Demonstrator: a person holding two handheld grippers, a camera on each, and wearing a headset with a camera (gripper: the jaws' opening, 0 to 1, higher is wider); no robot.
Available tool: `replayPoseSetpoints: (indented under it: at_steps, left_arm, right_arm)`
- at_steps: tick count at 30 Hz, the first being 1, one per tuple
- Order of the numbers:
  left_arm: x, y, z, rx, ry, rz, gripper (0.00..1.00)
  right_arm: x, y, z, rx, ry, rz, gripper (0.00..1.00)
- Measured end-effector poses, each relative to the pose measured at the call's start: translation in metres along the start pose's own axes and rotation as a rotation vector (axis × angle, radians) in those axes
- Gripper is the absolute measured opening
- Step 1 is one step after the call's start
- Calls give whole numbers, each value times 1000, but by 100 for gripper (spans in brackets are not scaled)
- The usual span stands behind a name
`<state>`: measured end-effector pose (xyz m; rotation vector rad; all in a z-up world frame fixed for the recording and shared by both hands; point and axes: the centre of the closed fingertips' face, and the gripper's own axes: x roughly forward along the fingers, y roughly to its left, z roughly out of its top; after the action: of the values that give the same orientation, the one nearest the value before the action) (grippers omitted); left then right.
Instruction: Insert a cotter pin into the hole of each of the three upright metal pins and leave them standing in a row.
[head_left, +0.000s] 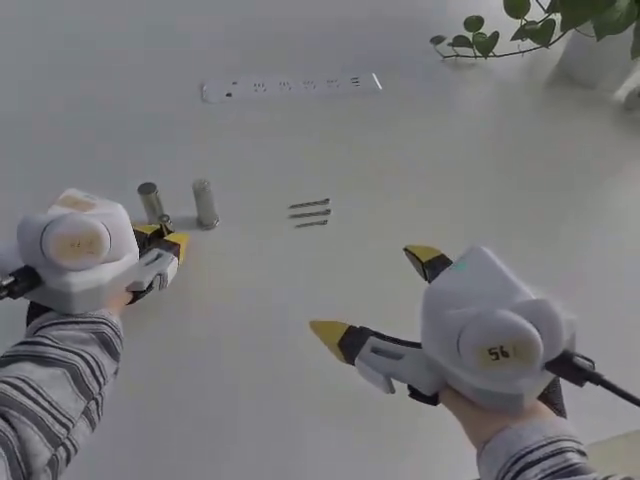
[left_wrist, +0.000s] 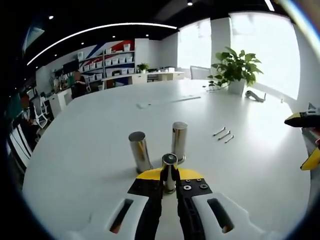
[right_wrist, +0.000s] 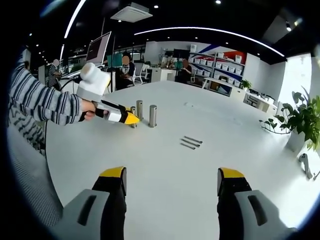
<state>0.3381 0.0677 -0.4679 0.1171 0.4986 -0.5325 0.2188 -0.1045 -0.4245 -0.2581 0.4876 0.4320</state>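
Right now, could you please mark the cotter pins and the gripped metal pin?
Cotter pins (head_left: 310, 213): head view, the middle one.
Gripped metal pin (left_wrist: 169, 160): left gripper view, its round top.

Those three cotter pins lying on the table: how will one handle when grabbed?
Probably light and stiff: thin metal cotter pins. Lying flat on the smooth table, one may skid or roll rather than lift. They lie close together, so the open right gripper could nudge neighbours.
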Motion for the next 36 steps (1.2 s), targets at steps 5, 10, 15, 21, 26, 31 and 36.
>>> replayPoseSetpoints:
  at_steps: [5,10,15,21,26,31,36]
  left_arm:
    - [-5,-2,-1,13,18,32,6]
    - [-10,-12,2,-15,13,48,6]
    - [-16,-27,10,-62,-10,67,6]
    - [-22,-51,11,-84,-8,101,6]
    - [-22,-68,5,-116,-5,103,6]
    - [-20,-81,-3,-120,9,95,6]
    - [-18,-87,-2,-105,-18,89,6]
  right_arm:
    - [-2,-2,-2,0,2,-12,72]
    - [-3,-1,-4,-2,9,-12,72]
    - [-6,0,-1,-10,-4,-25,72]
    - [-9,4,-1,-3,-5,-13,72]
    - [-11,4,-1,-2,-5,-6,72]
    - [-13,3,-4,8,6,2,71]
    - [-15,2,-9,12,22,1,71]
